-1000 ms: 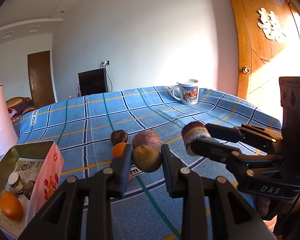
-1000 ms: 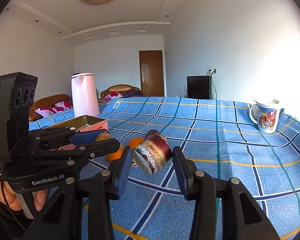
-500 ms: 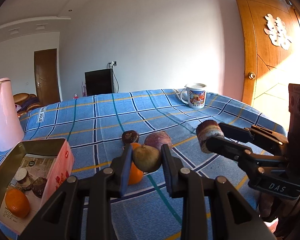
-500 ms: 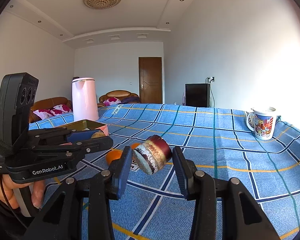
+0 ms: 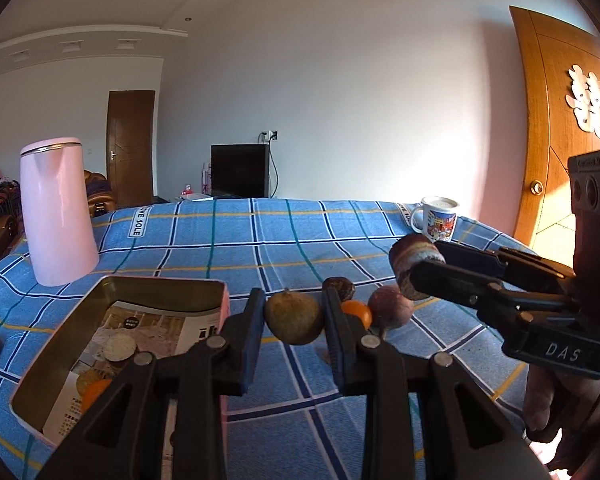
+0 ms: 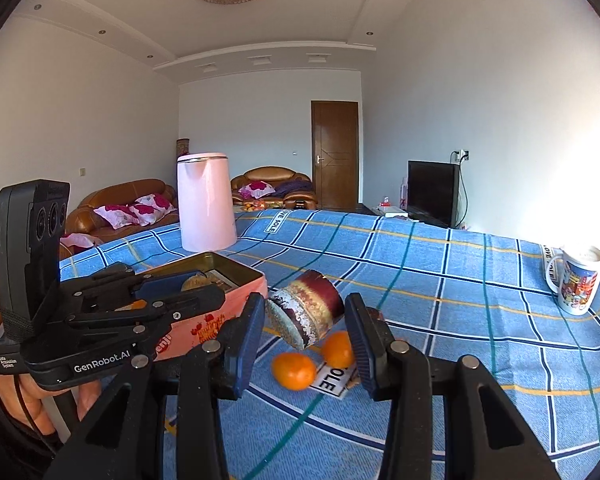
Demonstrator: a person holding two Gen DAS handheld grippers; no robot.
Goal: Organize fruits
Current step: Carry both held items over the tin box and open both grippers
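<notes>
A sunlit room with white walls held a bench under a blue checked cloth, with a pink kettle and a mug at its far side. The left tongs were clamped on a brownish pear, lifted beside the open tin. The right tongs gripped a dark red, cut fruit by its curved sides. Two oranges lay on the cloth below. The pear looked firm, smooth and light; its widest middle seemed the best hold, squeezed gently against bruising.
</notes>
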